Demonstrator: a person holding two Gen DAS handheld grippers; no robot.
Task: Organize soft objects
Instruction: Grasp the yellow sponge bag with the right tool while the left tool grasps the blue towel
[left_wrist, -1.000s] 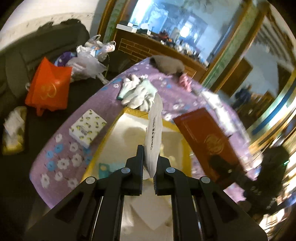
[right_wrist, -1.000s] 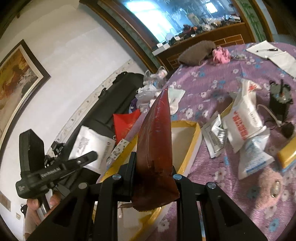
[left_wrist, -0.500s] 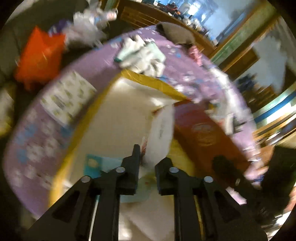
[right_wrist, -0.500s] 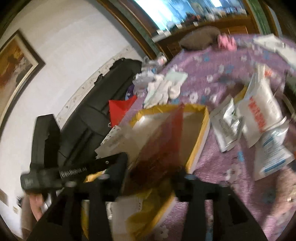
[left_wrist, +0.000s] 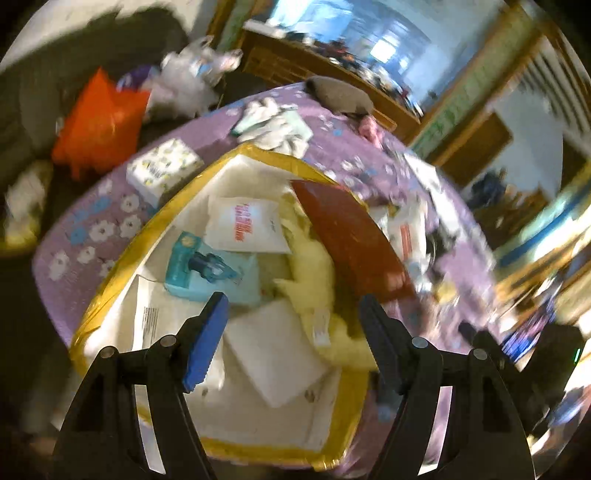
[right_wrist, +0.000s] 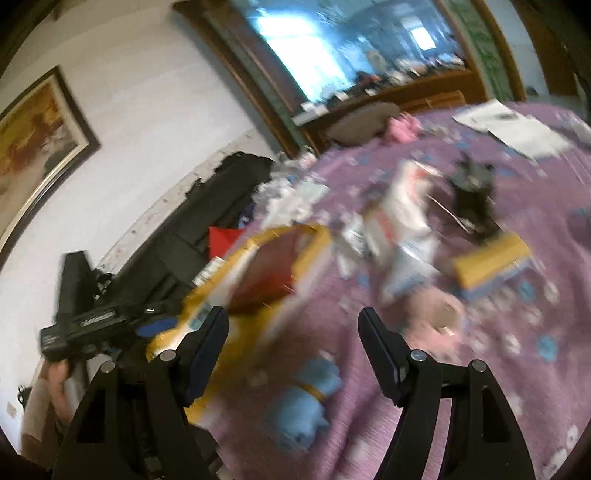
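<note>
A yellow-rimmed box with a white inside sits on the purple flowered tablecloth. In it lie a white pouch with red lettering, a teal pack, a yellow soft piece and a white pad. A dark red pouch leans on the box's right side; the right wrist view shows the dark red pouch inside the yellow rim. My left gripper hangs over the box, jaws opening, nothing between them. My right gripper is beside the box, jaws opening and empty.
White pouches, a pink soft thing, a blue soft thing, a yellow carton and a black device lie on the cloth. A patterned tissue box, pale cloths and an orange bag lie beyond the box.
Both grippers have let go. The white pouch left my left gripper and lies in the box; the dark red pouch left my right gripper and leans in the box. Both hands shifted.
</note>
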